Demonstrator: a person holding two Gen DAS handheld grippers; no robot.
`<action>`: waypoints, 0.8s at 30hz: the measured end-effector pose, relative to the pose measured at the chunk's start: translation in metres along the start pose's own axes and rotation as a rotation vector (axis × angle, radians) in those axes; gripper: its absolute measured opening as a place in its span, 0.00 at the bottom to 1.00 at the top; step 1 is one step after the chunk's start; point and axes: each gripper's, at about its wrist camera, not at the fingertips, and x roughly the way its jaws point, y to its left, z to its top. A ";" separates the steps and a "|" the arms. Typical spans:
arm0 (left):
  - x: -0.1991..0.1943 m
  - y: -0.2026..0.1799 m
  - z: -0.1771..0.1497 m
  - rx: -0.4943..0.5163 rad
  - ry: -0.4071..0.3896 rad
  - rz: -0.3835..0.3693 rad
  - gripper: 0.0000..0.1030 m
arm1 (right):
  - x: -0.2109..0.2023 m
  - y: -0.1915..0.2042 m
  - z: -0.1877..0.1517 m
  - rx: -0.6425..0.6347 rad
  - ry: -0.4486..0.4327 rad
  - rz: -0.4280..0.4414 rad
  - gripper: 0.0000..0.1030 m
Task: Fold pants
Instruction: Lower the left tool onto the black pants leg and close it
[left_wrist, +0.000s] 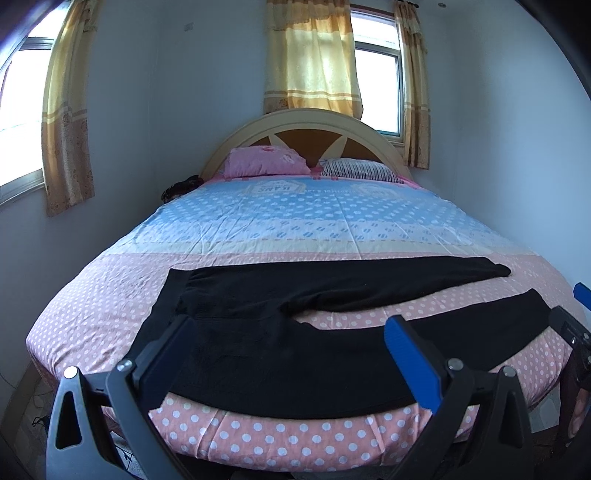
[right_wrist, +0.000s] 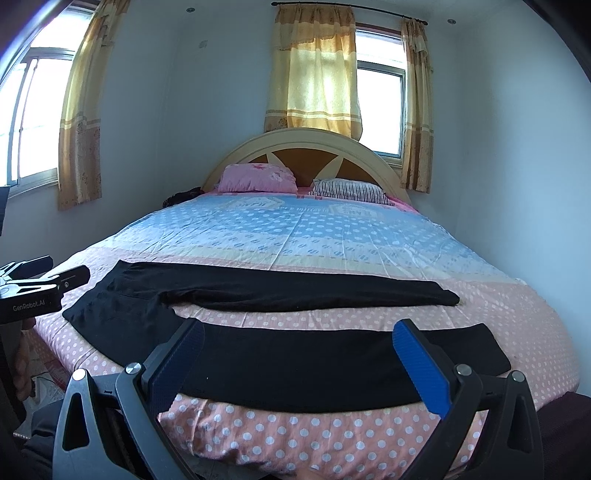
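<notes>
Black pants lie flat across the foot of the bed, waistband to the left, legs spread apart toward the right. They also show in the right wrist view. My left gripper is open and empty, held above the near leg close to the crotch. My right gripper is open and empty, held above the middle of the near leg. The right gripper's body shows at the right edge of the left wrist view. The left gripper's body shows at the left edge of the right wrist view.
The bed has a pink polka-dot and blue sheet. A pink pillow and a striped pillow lie by the arched headboard. Walls and curtained windows surround the bed. A dark item sits at the far left bedside.
</notes>
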 end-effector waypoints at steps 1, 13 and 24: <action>0.003 0.003 0.000 -0.004 0.007 0.006 1.00 | 0.002 -0.001 -0.002 0.001 0.006 0.005 0.99; 0.091 0.108 0.018 -0.061 0.000 0.256 1.00 | 0.040 -0.012 -0.021 -0.020 0.090 0.049 0.99; 0.239 0.194 0.055 0.064 0.266 0.261 0.68 | 0.098 -0.074 -0.029 0.074 0.237 0.045 0.78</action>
